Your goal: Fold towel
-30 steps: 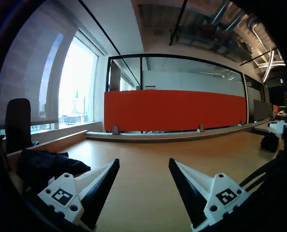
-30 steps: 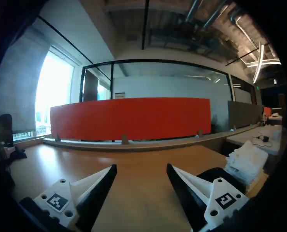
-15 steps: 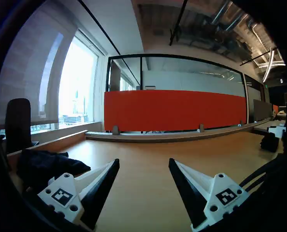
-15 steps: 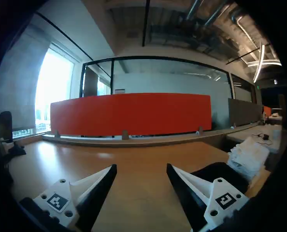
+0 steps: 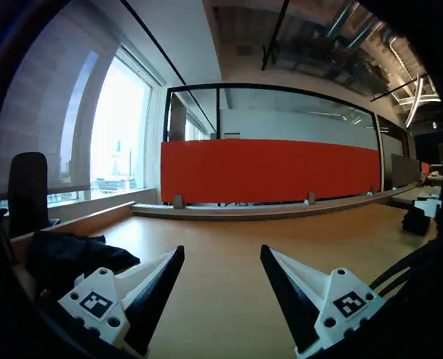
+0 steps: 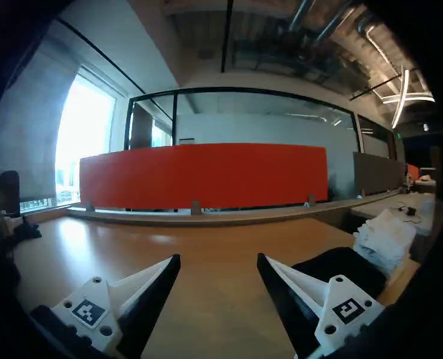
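In the left gripper view my left gripper (image 5: 221, 281) stands open just above the wooden table (image 5: 233, 239), nothing between its fingers. A dark crumpled cloth (image 5: 66, 257) lies on the table to its left, partly behind the left finger. My right gripper (image 6: 218, 284) is open in the right gripper view, held low over the same table (image 6: 209, 245). A dark cloth (image 6: 341, 269) lies behind its right finger, and a stack of folded white towels (image 6: 385, 242) sits past that at the table's right edge.
An orange divider panel (image 5: 269, 170) runs along the table's far edge. A black chair (image 5: 27, 191) stands at the left by the window. Another dark bundle (image 5: 416, 220) rests at the far right of the table. A neighbouring desk (image 6: 400, 209) lies beyond the white stack.
The right gripper view has shifted slightly, so the dark cloth and white stack sit a little lower and more rightward. The left gripper has stayed still. Both remain open.
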Action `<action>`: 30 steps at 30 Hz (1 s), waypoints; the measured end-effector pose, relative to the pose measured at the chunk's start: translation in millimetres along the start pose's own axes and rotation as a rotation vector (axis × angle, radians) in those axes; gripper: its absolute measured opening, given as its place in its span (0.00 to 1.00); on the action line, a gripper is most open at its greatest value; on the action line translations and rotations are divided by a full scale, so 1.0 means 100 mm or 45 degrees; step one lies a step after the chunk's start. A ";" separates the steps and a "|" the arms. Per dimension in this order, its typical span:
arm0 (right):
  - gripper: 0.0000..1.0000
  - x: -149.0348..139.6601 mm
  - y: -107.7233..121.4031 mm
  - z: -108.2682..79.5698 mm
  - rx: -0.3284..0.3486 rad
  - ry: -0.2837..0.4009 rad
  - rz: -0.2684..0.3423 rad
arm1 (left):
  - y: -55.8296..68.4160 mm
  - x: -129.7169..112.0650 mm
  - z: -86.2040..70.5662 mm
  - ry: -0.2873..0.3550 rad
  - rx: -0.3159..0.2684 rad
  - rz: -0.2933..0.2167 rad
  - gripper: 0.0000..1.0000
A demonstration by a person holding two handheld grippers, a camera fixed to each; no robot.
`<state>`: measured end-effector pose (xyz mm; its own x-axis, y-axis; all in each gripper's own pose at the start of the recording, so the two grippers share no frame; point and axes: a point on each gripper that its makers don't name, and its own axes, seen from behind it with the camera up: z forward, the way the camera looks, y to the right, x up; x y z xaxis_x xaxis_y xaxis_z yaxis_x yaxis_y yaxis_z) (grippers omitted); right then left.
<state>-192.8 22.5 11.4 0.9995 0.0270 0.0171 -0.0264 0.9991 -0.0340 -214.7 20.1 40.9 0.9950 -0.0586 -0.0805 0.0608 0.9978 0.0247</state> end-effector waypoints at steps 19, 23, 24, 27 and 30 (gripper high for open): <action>0.99 0.06 -0.09 -0.04 0.019 0.027 -0.035 | 0.00 0.00 0.01 0.000 0.000 0.000 0.94; 0.99 0.06 -0.09 -0.04 0.018 0.027 -0.034 | 0.00 0.00 0.01 0.000 0.000 0.000 0.94; 0.99 0.06 -0.09 -0.04 0.018 0.027 -0.034 | 0.00 0.00 0.01 0.000 0.000 0.000 0.94; 0.99 0.05 -0.09 -0.04 0.018 0.027 -0.034 | 0.00 0.00 0.01 0.000 0.000 0.000 0.94; 0.99 0.06 -0.09 -0.04 0.018 0.027 -0.035 | 0.00 0.00 0.01 0.000 0.000 0.000 0.94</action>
<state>-186.9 13.7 8.0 1.0000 -0.0007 -0.0033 0.0007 0.9998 -0.0199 -214.8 20.4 41.7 0.9950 -0.0587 -0.0806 0.0609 0.9978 0.0247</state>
